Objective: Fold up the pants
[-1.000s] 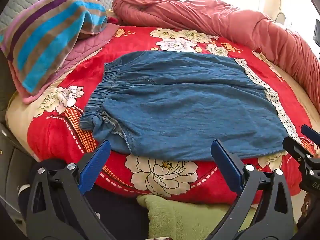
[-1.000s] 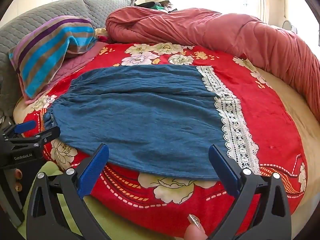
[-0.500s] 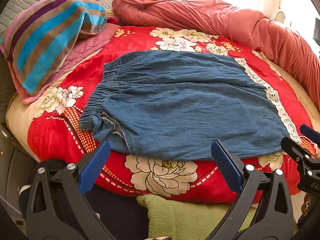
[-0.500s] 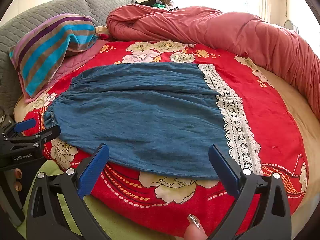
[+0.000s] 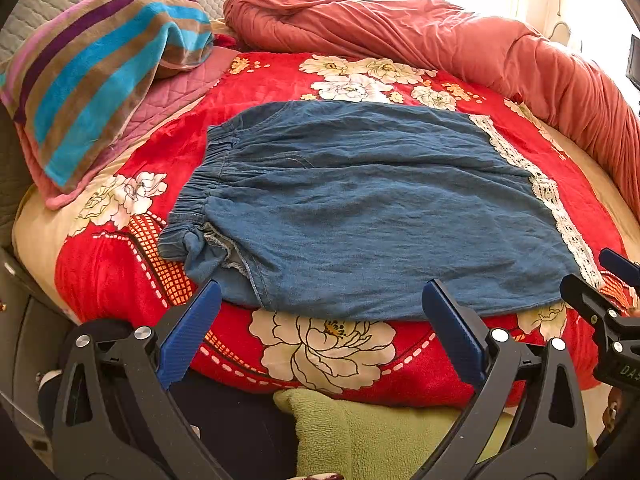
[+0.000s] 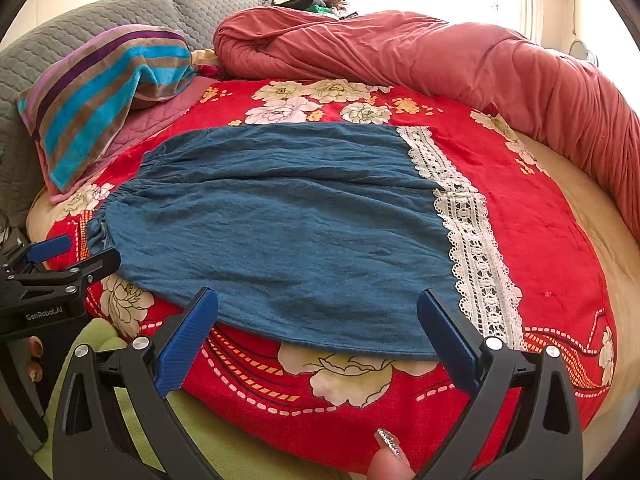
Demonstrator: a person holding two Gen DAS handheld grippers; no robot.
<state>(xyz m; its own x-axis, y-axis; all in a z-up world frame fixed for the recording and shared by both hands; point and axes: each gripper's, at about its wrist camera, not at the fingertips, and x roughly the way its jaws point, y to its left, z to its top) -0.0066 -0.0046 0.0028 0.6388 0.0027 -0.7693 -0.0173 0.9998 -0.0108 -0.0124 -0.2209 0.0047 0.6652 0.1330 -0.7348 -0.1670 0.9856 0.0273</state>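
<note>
Both claws gape clear of the pants' (image 5: 372,208) near hem.

In the left wrist view, the right hand-held gripper (image 5: 616,280) is cut by the right edge, so how its jaws stand cannot be told. The near corner of the pants (image 5: 360,208) is hidden behind a blue finger (image 5: 188,340). In the right wrist view, only a fingertip (image 6: 386,466) shows at the bottom edge, and the things behind the red quilt (image 6: 420,56) are too small to tell
</note>
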